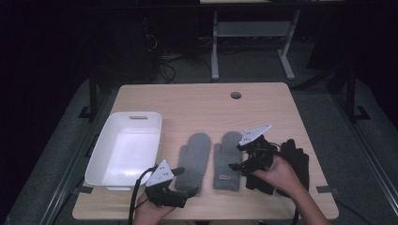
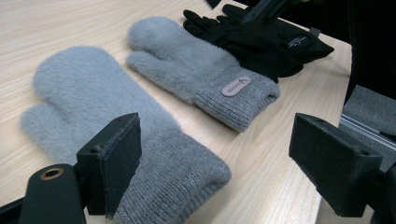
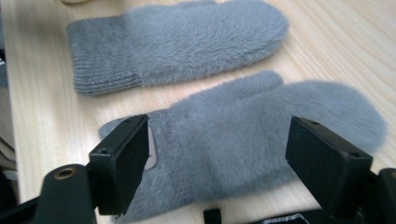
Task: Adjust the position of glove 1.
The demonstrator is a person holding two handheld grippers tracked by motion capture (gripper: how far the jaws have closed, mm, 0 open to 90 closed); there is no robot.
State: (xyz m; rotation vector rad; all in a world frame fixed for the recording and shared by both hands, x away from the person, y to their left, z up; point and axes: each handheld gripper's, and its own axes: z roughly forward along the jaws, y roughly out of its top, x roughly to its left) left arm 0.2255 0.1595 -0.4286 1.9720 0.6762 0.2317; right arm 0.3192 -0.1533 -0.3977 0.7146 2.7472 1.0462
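Two fluffy grey mittens lie flat side by side mid-table: the left mitten (image 1: pixel 195 159) (image 2: pixel 93 98) (image 3: pixel 187 42) and the right mitten (image 1: pixel 227 159) (image 2: pixel 187 60) (image 3: pixel 261 121), which has a small label on its cuff. A pair of black gloves (image 1: pixel 295 159) (image 2: pixel 261 42) lies to their right. My left gripper (image 1: pixel 185 182) (image 2: pixel 224 163) is open at the left mitten's cuff, its jaws wide apart with nothing gripped. My right gripper (image 1: pixel 238 157) (image 3: pixel 233 163) is open too, pointing at the right mitten from over the black gloves, jaws spanning its width.
An empty white plastic bin (image 1: pixel 136 115) stands at the table's left. A cable hole (image 1: pixel 236 95) sits near the far edge. Bare wood stretches behind the mittens. The front table edge lies just under both hands.
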